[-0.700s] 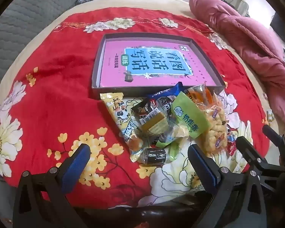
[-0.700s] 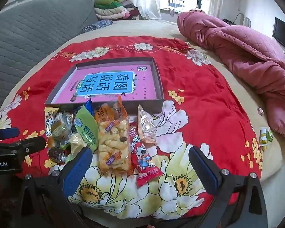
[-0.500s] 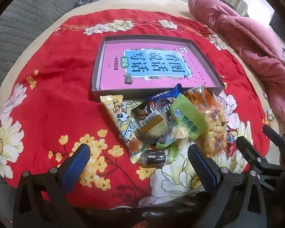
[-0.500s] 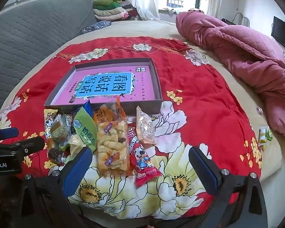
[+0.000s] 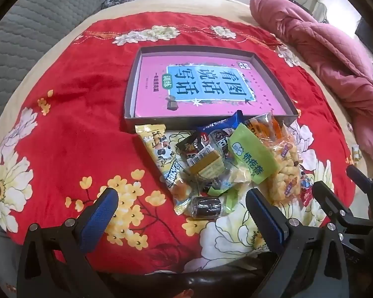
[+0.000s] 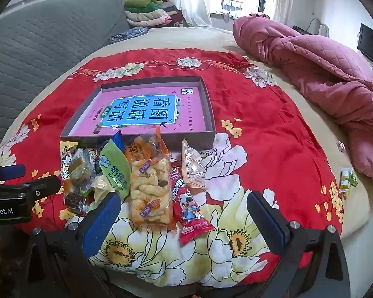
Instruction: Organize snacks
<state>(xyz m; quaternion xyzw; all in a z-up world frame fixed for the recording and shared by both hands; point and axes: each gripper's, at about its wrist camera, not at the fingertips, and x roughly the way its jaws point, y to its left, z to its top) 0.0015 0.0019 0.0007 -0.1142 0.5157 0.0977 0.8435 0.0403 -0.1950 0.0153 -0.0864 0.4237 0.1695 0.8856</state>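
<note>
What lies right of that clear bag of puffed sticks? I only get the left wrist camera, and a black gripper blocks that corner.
Observer: A red packet with a cartoon cow, flat on the flowered cloth.
Operator: Anything beyond it?
Observer: A pale beige packet, by the front corner of the tray.
Operator: Is that gripper holding anything?
Observer: No. The right gripper is open above the red packet, with nothing gripped.

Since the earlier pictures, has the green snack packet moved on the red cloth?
No. The green snack packet lies in the same place beside the box's near wall; only the camera shifted slightly.
</note>
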